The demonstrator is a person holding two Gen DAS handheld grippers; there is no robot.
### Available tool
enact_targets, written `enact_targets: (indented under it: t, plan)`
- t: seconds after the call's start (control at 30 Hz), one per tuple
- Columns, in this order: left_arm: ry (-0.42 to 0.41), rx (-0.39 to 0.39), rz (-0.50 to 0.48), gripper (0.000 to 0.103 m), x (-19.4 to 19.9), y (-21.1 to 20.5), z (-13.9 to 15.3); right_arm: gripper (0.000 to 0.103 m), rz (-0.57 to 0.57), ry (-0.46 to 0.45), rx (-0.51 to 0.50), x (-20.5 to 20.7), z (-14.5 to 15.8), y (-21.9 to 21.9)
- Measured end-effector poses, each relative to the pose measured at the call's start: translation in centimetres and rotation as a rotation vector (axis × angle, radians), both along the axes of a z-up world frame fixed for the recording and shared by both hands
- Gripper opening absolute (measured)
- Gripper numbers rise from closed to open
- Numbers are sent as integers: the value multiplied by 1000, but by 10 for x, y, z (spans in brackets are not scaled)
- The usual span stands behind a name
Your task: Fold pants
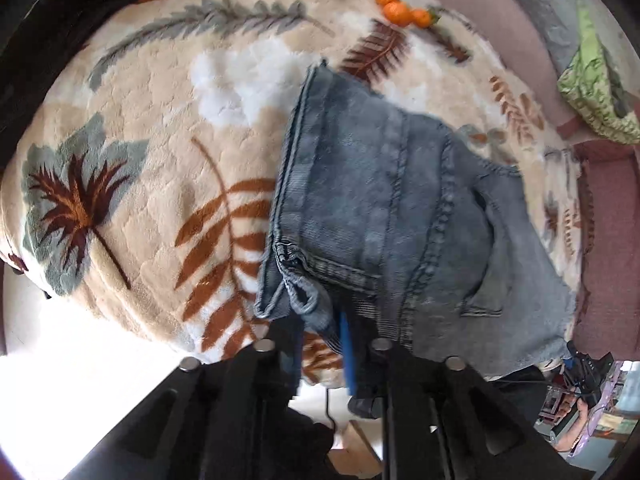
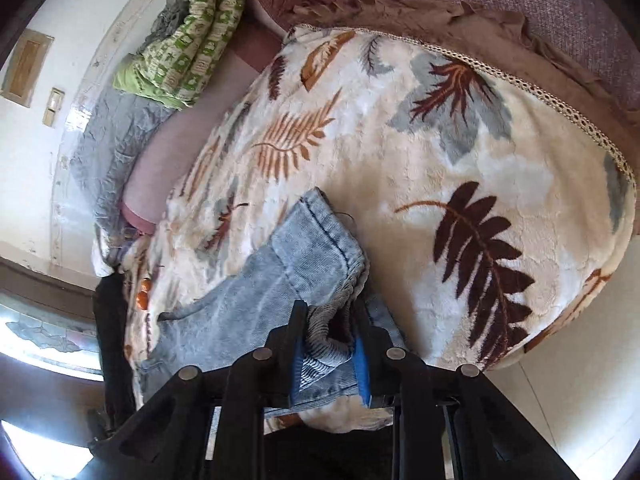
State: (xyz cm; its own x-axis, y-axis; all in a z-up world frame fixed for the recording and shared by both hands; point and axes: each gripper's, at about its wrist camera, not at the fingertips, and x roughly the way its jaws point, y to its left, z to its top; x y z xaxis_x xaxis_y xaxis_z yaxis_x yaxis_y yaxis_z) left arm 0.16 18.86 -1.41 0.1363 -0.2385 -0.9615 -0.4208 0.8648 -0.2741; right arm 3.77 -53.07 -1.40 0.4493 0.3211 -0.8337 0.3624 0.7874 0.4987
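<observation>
Pants [image 1: 384, 208]: blue denim, folded into a thick bundle, lying on the leaf-patterned blanket [image 1: 152, 132] near its front edge; your left gripper [image 1: 320, 344] stands with jaws parted around the bundle's near hem, pads off the cloth as far as you can see; your right gripper [image 2: 328, 360] has its blue pads either side of a bunched fold, parted too; oranges [image 1: 400, 10] sit at the blanket's far edge; green quilt [image 2: 188, 40] lies beyond it.
</observation>
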Motion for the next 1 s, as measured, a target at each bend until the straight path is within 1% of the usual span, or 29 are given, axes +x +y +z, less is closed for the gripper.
enact_targets:
  t: [0.03,0.07,0.1,0.13,0.17,0.2,0.23,0.27,0.33,0.37,0.4,0.43,0.47,0.53,0.57,0.6,0.63,0.67,0.7,0.73,0.77,0.8,0.83,0.87,0.9,0.93,0.97,1.0]
  plan:
    - [65,2,0,55,-2,4,-14,50,20,77,-25,0,-13,0]
    - [94,-13,32,65,-7,10,-22,65,27,141,-23,-4,-25,-2]
    - [87,-58,86,65,-14,21,-26,66,27,160,-8,-10,-29,-5]
    - [79,-102,138,65,-20,32,-26,66,22,154,-6,-17,-28,-10]
    - [67,-119,198,65,-26,43,-21,66,7,144,-22,-21,-21,-15]
    - [33,-100,255,65,-32,54,-9,66,-15,121,-41,-25,-11,-21]
    - [-13,-64,290,65,-35,63,6,66,-38,89,-60,-25,2,-28]
    - [-63,-20,312,65,-36,69,23,67,-55,52,-79,-24,16,-31]
    - [-180,84,331,65,-36,68,59,74,-46,-36,-115,-9,41,-30]
    - [-236,131,312,66,-32,59,74,78,-17,-63,-126,3,49,-24]
    - [-281,160,271,66,-24,47,83,78,22,-84,-119,19,52,-18]
    - [-316,174,216,66,-14,34,88,78,59,-94,-107,35,51,-10]
    - [-340,176,151,66,-4,15,88,78,87,-83,-123,55,45,1]
    - [-347,162,22,66,19,-16,72,78,105,-24,-192,89,28,14]
    - [-336,155,-19,66,26,-31,61,73,118,3,-192,101,18,19]
    - [-324,155,-46,66,33,-43,46,48,138,22,-184,110,10,24]
    - [-299,165,-62,66,40,-53,32,35,171,35,-200,114,5,29]
    - [-262,177,-71,66,45,-58,16,27,208,42,-256,116,2,37]
    - [-242,194,-76,66,45,-60,4,17,238,41,-317,114,4,44]
    - [-256,214,-76,66,46,-61,-2,14,254,22,-347,114,11,49]
    - [-291,237,-80,68,44,-62,-1,14,252,-10,-386,113,21,51]
    - [-306,261,-98,68,43,-66,2,14,246,-52,-436,111,34,51]
    - [-308,277,-118,68,44,-68,2,14,237,-86,-456,109,43,50]
    - [-316,284,-126,69,44,-68,2,14,222,-98,-460,109,45,49]
    - [-328,285,-124,70,45,-66,2,14,211,-93,-494,111,40,50]
    - [-337,286,-121,71,45,-64,1,14,216,-72,-555,113,27,53]
    - [-344,292,-118,72,45,-64,1,14,223,-33,-644,119,11,58]
    - [-350,299,-118,73,46,-64,1,15,235,9,-689,123,-7,58]
